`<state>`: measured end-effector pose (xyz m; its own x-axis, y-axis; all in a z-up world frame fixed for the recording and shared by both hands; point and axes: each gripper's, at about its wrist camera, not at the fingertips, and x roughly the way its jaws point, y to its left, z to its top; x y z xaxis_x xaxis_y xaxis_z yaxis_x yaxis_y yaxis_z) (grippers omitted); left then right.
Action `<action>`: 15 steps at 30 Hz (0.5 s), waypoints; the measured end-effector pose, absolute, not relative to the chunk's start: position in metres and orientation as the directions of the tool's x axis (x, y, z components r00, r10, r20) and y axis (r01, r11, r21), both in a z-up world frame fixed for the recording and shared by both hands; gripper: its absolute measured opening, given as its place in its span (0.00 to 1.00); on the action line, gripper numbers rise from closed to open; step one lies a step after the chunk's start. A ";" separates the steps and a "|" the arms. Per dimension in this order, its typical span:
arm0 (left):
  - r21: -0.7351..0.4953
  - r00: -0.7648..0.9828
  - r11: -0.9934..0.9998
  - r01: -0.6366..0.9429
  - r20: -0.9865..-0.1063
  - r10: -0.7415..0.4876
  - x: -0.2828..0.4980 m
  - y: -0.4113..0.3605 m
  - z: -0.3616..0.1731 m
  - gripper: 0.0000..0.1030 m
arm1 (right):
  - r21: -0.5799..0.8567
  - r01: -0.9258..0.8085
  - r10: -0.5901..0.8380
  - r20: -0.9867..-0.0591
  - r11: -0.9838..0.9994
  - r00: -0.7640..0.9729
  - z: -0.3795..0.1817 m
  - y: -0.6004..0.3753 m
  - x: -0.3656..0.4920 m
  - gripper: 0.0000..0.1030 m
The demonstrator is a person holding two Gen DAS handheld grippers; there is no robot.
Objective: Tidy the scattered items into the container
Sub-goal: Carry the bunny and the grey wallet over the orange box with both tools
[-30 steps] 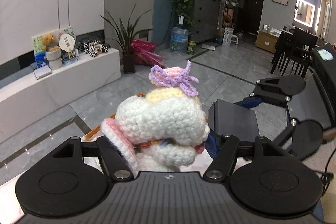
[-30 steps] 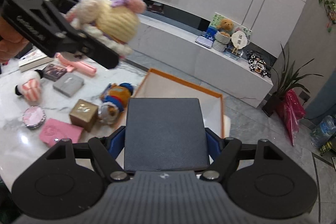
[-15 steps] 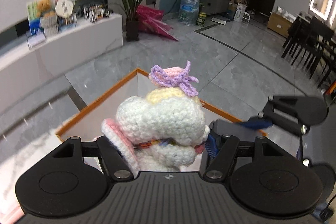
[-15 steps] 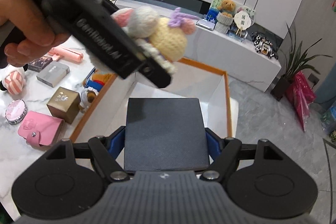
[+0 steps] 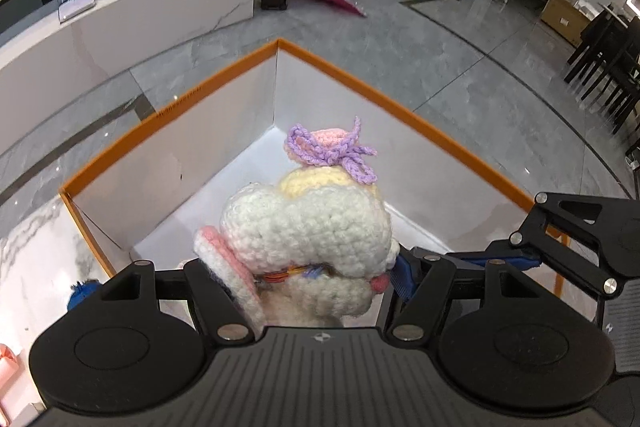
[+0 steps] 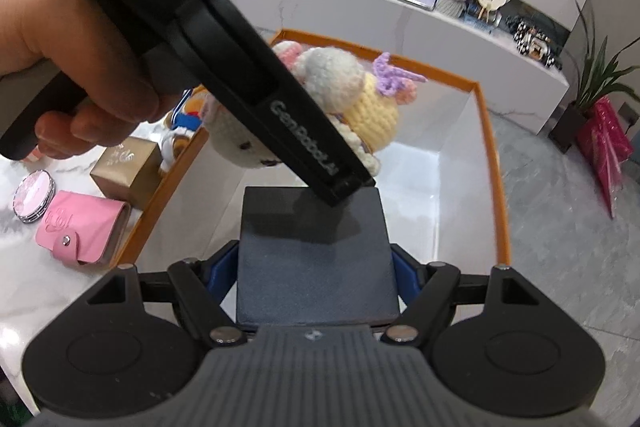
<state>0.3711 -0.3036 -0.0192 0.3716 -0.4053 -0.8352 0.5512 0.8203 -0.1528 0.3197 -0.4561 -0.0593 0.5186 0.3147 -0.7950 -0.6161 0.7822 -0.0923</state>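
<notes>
Crocheted doll [image 5: 308,227] in white, cream and pink, with a purple bow on top, sits clamped in our left tongs [image 5: 308,279], hanging over the open orange-rimmed box [image 5: 400,107], whose white floor shows at twelve o'clock from the doll. In the right wrist view the left hand [image 6: 68,67] comes in from ten o'clock, with the doll [image 6: 340,95] above the box interior [image 6: 460,155]. Our right tongs [image 6: 316,267] are clamped on a flat dark grey box [image 6: 316,251], held over the near part of the container. On the marble desk [image 6: 24,267], at nine o'clock from the container, lie a pink wallet [image 6: 80,231], a gold cube box [image 6: 124,167] and a round pink compact [image 6: 34,199]. A stuffed toy [image 6: 184,123] lies just beside the container's left wall.
</notes>
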 end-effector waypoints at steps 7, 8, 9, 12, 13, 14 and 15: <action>-0.106 0.360 0.815 0.570 -0.859 -0.364 0.364 -0.313 -0.031 0.77 | -0.058 -0.624 0.315 -0.825 0.779 0.469 -0.075 -0.449 0.319 0.76; -0.104 0.359 0.814 0.572 -0.861 -0.361 0.364 -0.315 -0.033 0.77 | -0.057 -0.627 0.313 -0.829 0.777 0.463 -0.077 -0.448 0.318 0.76; -0.105 0.355 0.813 0.572 -0.862 -0.361 0.363 -0.315 -0.034 0.77 | -0.056 -0.630 0.311 -0.834 0.774 0.456 -0.079 -0.447 0.318 0.76; -0.110 0.348 0.812 0.573 -0.864 -0.363 0.363 -0.315 -0.038 0.77 | -0.033 -0.620 0.312 -0.842 0.784 0.440 -0.083 -0.447 0.319 0.76; -0.110 0.347 0.810 0.575 -0.865 -0.364 0.362 -0.316 -0.039 0.77 | -0.023 -0.618 0.315 -0.844 0.786 0.433 -0.083 -0.447 0.319 0.76; -0.107 0.346 0.809 0.578 -0.865 -0.363 0.362 -0.316 -0.040 0.77 | -0.014 -0.615 0.318 -0.847 0.788 0.427 -0.084 -0.448 0.320 0.76; -0.106 0.345 0.808 0.579 -0.866 -0.361 0.362 -0.317 -0.039 0.77 | -0.007 -0.613 0.320 -0.848 0.790 0.422 -0.085 -0.448 0.321 0.76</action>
